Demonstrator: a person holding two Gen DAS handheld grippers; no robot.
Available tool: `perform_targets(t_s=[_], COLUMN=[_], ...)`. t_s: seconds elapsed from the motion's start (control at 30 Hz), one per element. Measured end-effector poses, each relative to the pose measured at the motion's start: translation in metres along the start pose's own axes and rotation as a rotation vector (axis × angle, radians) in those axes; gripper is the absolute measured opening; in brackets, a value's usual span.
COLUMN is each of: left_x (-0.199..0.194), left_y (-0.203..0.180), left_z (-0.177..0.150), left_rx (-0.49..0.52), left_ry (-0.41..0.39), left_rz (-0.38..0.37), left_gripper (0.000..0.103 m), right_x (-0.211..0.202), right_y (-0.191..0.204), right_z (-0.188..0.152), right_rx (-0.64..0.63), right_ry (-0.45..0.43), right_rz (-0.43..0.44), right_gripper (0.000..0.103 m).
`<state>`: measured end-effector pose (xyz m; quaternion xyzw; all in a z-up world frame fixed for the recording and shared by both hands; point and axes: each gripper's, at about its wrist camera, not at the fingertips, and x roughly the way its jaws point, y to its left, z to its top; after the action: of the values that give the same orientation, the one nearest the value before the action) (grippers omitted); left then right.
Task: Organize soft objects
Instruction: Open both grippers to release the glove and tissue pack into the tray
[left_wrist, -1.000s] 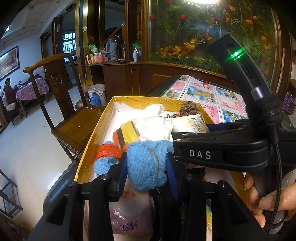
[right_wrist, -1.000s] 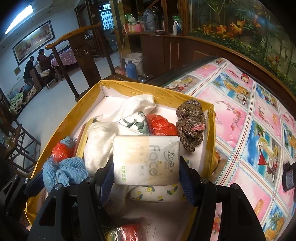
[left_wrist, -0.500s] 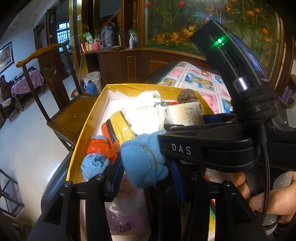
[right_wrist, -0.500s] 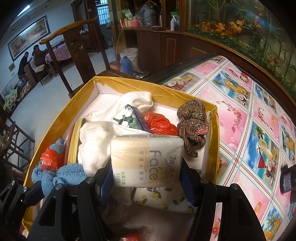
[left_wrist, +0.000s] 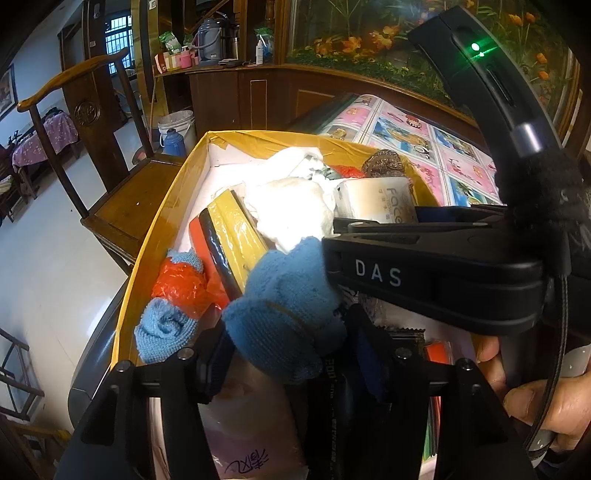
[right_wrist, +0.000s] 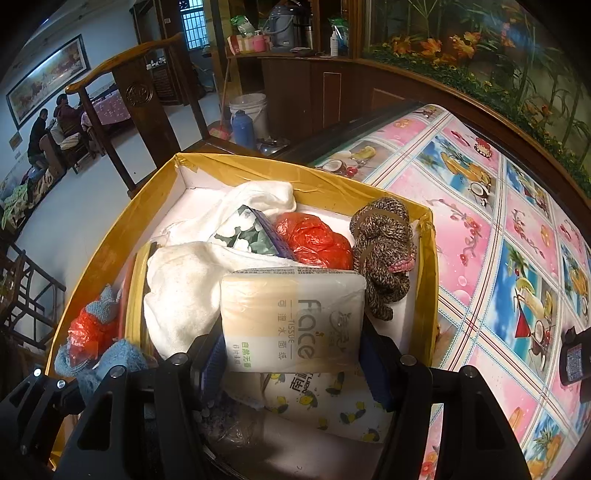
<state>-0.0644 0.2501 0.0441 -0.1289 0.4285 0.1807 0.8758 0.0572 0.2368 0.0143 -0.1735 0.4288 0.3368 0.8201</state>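
My left gripper is shut on a rolled blue knit cloth and holds it over the near end of a yellow-walled cardboard box. My right gripper is shut on a beige "Face" tissue pack above the same box. The right gripper's body crosses the left wrist view, hiding the box's right half. Inside lie a white towel, a red plastic bag, a brown knit bundle and another blue cloth.
A lemon-print tissue pack lies under the right gripper. A wooden chair stands left of the box. The pink patterned tablecloth lies to the right. A dark object sits at the right edge. Cabinets stand behind.
Both grippers have risen and drawn back slightly with their loads. The blue cloth has tilted in the left gripper. The tissue pack has turned from lying flat to standing more upright.
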Motion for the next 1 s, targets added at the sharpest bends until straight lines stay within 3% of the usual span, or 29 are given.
perform_targets(t_s=[0.27, 0.47, 1.0], left_x=[-0.005, -0.009, -0.032], left_y=[0.0, -0.003, -0.008], left_z=[-0.003, -0.004, -0.013], left_rx=[0.004, 0.019, 0.04], left_ry=[-0.026, -0.053, -0.115], left_rz=[0.005, 0.045, 0.1], left_gripper=[0.077, 0.085, 0.089], right_x=[-0.014, -0.034, -0.088], right_y=[-0.006, -0.001, -0.004], right_z=[-0.002, -0.008, -0.029], right_rx=[0.037, 0.027, 0.038], right_ry=[-0.013, -0.04, -0.123], right_rz=[0.028, 0.056, 0.097], right_gripper=[0.07, 0.08, 0.087])
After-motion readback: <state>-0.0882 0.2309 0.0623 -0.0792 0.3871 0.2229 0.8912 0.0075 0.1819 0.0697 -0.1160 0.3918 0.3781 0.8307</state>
